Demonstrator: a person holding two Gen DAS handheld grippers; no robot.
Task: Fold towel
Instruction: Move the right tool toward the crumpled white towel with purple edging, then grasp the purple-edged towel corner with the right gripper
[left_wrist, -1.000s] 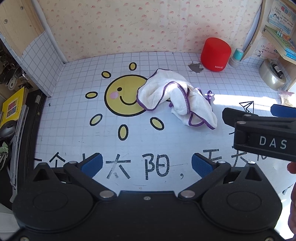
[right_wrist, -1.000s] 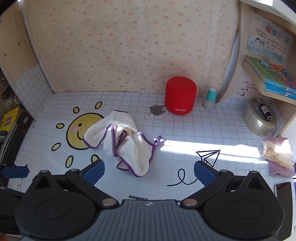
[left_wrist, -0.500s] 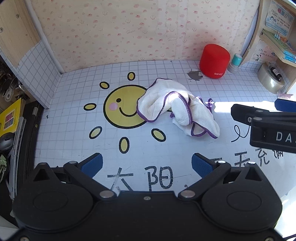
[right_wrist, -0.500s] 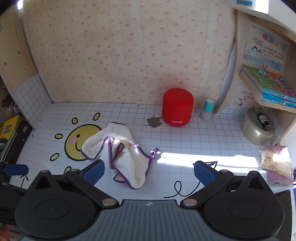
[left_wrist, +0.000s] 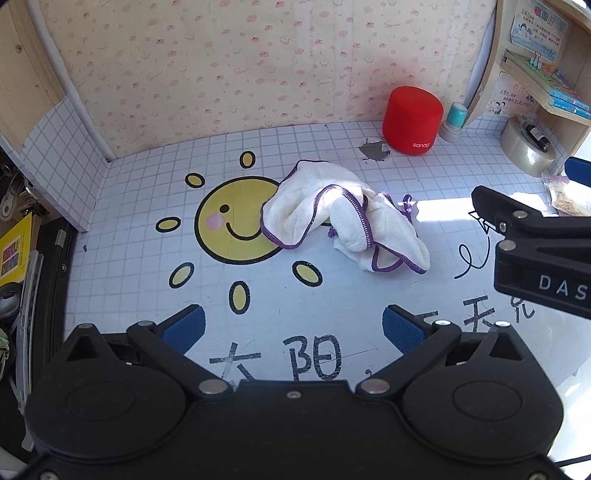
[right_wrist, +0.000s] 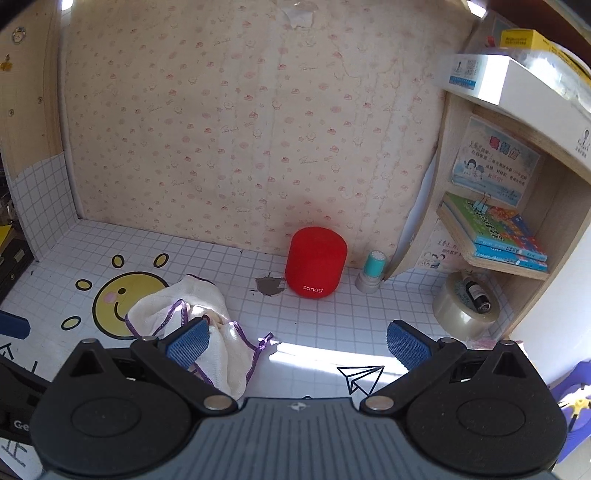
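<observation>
A white towel with purple trim (left_wrist: 343, 218) lies crumpled on the tiled table, partly over the right side of a yellow sun drawing (left_wrist: 232, 221). My left gripper (left_wrist: 291, 328) is open, held above the near table well short of the towel, nothing between its blue pads. The right gripper (right_wrist: 297, 341) is open too; in its own view the towel (right_wrist: 221, 332) sits behind its left fingertip (right_wrist: 186, 341). In the left wrist view the right gripper's black body (left_wrist: 535, 240) reaches in from the right edge, right of the towel.
A red cylindrical speaker (left_wrist: 412, 120) and a teal-topped stamp (left_wrist: 454, 120) stand by the back wall. A tape roll (left_wrist: 526, 149) sits under a wooden shelf with books (right_wrist: 495, 229). A purple cloth (right_wrist: 569, 402) lies at the right. Clutter (left_wrist: 14, 251) fills the left edge.
Both grippers have pulled back and tilted up, so more wall shows. In the right wrist view the towel has slid down behind the left fingertip. The towel itself has not moved.
</observation>
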